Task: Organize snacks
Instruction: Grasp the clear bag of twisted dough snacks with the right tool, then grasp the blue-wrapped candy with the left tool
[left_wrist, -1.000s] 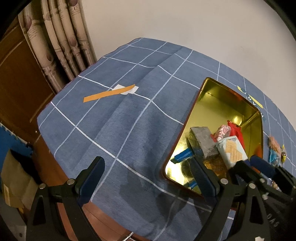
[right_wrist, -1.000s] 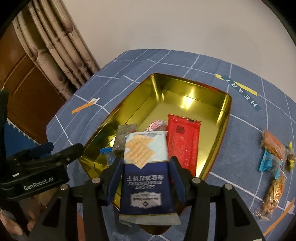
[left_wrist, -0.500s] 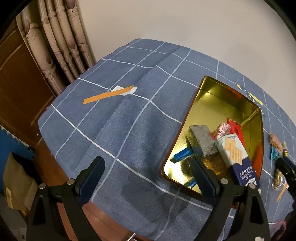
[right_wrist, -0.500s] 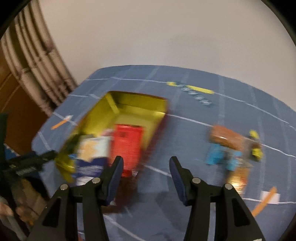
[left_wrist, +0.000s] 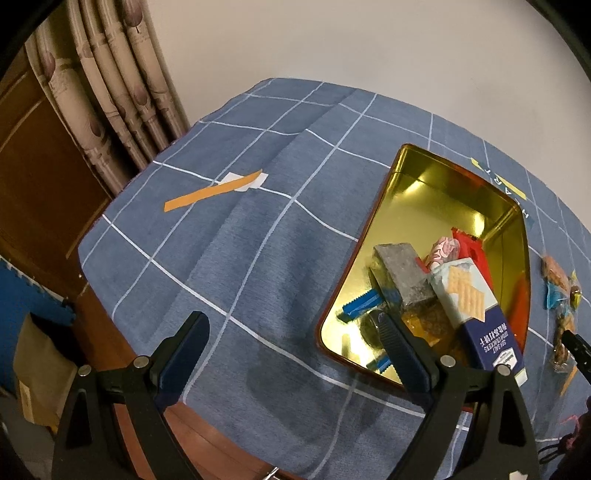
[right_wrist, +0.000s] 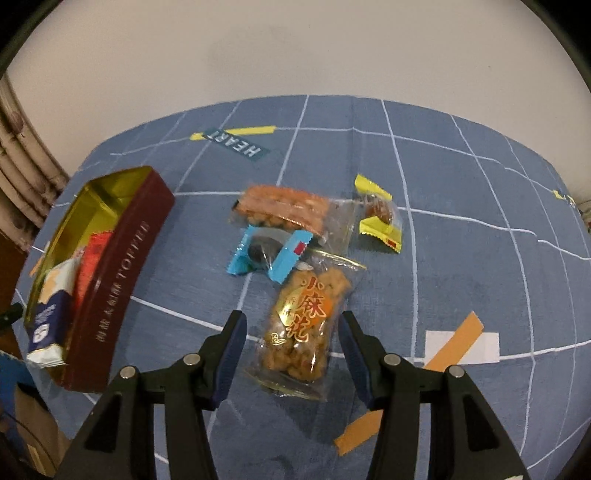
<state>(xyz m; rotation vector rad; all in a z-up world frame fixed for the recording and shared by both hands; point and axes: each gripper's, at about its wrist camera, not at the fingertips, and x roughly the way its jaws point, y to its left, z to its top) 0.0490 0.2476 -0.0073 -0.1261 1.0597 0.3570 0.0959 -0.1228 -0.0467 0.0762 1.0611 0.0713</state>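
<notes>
Left half of desk (left_wrist: 229, 236): open cloth, only a flat orange tape strip (left_wrist: 212, 192). Tin (left_wrist: 384, 221): far end bare, near end packed with snacks. Right of tin: clear lane, then clustered packets; fried-twist packet (right_wrist: 303, 328) lies between the open right tongs (right_wrist: 291, 341), untouched.

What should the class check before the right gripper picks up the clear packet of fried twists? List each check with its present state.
1. Right gripper open with nothing in it: ok.
2. Fried twist packet lies between the open jaws: ok.
3. Pads touching the packet: cannot tell; a gap seems to show on each side.
4. Packet free of neighbours: not ok, its far end meets the blue-wrapped sweet.
5. Room in the gold tin: ok, far half bare.
6. Left gripper out of the way: ok, open above the cloth beside the tin.
</notes>
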